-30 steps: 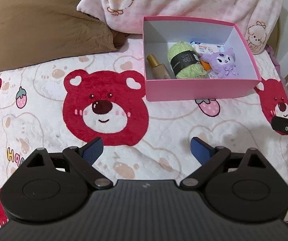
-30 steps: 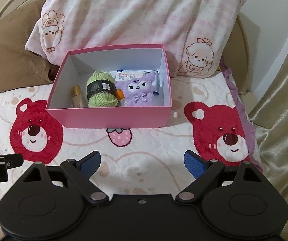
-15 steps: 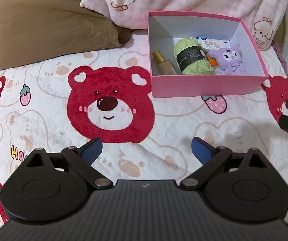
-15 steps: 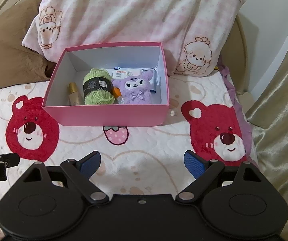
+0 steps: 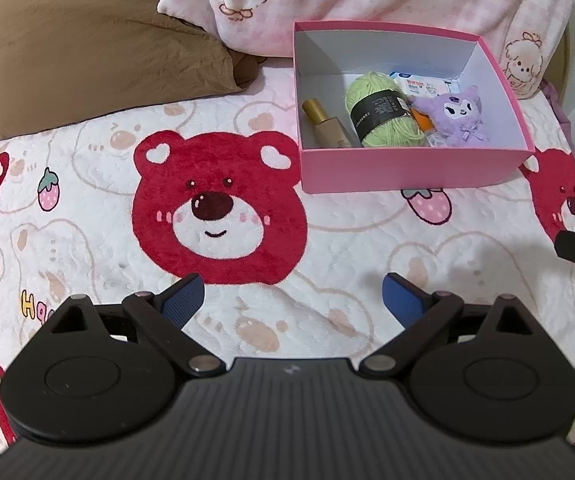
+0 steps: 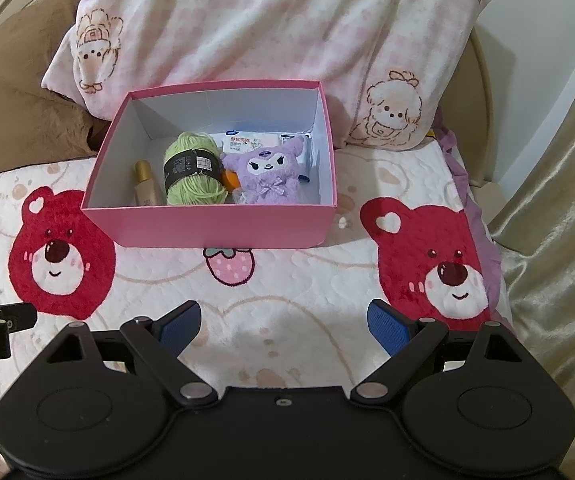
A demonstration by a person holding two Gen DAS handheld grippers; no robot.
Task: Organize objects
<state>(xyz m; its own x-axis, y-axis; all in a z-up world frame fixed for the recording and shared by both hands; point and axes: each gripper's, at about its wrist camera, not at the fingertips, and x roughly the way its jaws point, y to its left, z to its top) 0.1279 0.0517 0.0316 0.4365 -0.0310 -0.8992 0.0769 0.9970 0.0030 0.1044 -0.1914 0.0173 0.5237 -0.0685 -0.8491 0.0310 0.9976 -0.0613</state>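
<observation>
Box: your pink box [image 5: 407, 172] sits lidless on the bear-print blanket [image 5: 87, 208], at 1 o'clock in the left wrist view and at 12 o'clock in the right wrist view [image 6: 223, 228].
Contents, left to right: a gold bottle [image 5: 327, 128] lying flat; a green yarn ball [image 5: 383, 110] with a black band, just beside the bottle; a purple plush [image 5: 457, 116] touching the yarn's right side; a small orange item [image 5: 422, 119] wedged between yarn and plush, too hidden to identify; a white packet [image 6: 247, 142] behind the plush.
Left view only: a brown pillow [image 5: 99, 48] at 10 o'clock, in full.
Right view only: gold curtain fabric [image 6: 559, 208] at 3 o'clock; the pink checked pillow [image 6: 279, 20] seen whole, behind the box.
Cross-sightings: each view catches a black edge of your other tool at its border.
Left gripper [image 5: 293, 300]: spread wide, nothing between the blue pads [image 5: 183, 300]; above the blanket, well short of the box.
Right gripper [image 6: 283, 322]: likewise released and wide, holding nothing; over the blanket near the box's front wall, not touching it.
</observation>
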